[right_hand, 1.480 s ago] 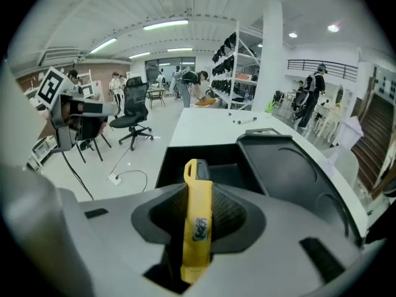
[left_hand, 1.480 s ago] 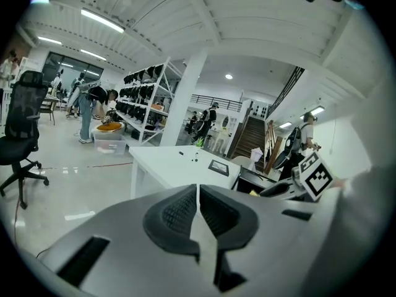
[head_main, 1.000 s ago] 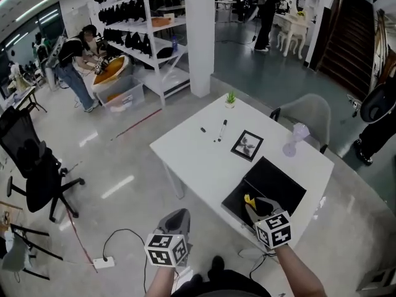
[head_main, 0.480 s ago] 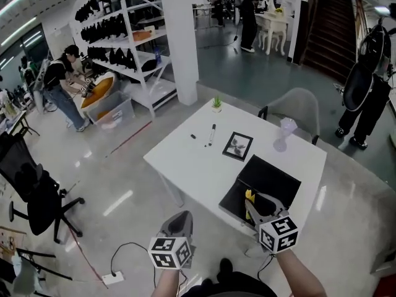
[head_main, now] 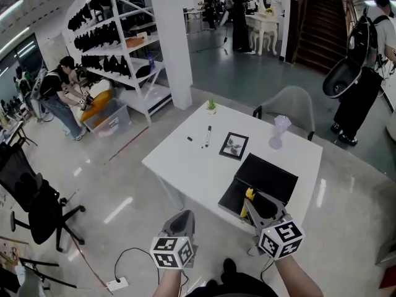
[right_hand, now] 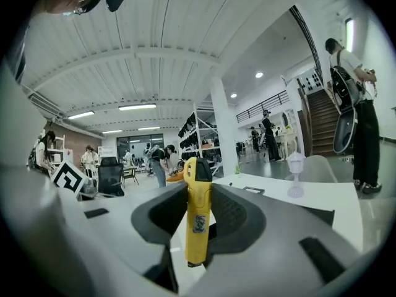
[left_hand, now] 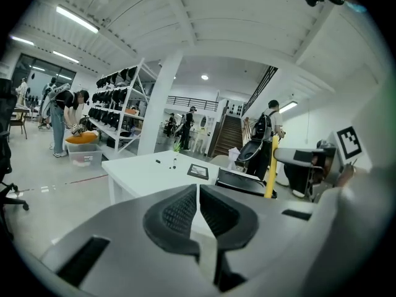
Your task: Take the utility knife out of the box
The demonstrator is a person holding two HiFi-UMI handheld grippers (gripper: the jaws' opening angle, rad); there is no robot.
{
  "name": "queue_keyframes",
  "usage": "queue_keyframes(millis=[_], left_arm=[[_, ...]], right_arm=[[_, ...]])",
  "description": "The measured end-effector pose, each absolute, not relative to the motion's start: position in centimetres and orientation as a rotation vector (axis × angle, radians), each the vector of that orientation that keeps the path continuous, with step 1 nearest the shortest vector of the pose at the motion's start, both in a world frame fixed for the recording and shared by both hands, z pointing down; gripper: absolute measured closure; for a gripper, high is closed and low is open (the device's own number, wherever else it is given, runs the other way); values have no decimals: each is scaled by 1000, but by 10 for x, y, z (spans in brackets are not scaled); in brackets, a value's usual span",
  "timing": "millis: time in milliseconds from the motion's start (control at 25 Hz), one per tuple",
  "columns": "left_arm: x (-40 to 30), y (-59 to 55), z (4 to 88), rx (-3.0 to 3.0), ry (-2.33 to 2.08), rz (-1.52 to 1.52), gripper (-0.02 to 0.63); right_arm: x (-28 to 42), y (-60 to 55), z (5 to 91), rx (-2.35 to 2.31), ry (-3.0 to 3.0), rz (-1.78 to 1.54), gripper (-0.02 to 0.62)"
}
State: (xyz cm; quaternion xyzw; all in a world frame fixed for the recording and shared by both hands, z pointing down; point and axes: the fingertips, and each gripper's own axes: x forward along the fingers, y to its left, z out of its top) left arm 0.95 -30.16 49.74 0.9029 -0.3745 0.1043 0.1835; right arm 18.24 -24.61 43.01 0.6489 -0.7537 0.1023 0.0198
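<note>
My right gripper [head_main: 252, 199] is shut on the yellow utility knife [head_main: 247, 202], which stands upright between its pads [right_hand: 230, 214] above the open black box [head_main: 272, 177] at the white table's near right corner. In the right gripper view the utility knife [right_hand: 197, 209] has a black top end, and a sticker on its body. From the left gripper view the utility knife [left_hand: 270, 169] shows as a yellow bar beside the box [left_hand: 238, 182]. My left gripper [head_main: 180, 219] hangs off the table's near edge, its jaws shut with nothing held [left_hand: 197, 210].
On the white table [head_main: 192, 163] lie a framed picture [head_main: 234, 146], a marker [head_main: 207, 136], a small plant [head_main: 211, 106] and a clear goblet-shaped lamp [head_main: 276, 132]. A grey chair [head_main: 288, 107] stands behind it. An office chair [head_main: 31, 203] and shelving [head_main: 117, 42] are at left, with people around.
My right gripper has risen with the utility knife, lifting it up out of the black box and turning it upright. The left gripper has stayed shut and crept upward a little.
</note>
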Motion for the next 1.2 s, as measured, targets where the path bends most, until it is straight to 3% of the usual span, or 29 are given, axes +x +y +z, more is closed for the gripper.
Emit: queue_keyframes(millis=[1200], left_arm=[[-8, -303, 486, 2560, -1076, 258, 586]], right_arm=[[157, -238, 407, 2068, -2405, 286, 479]])
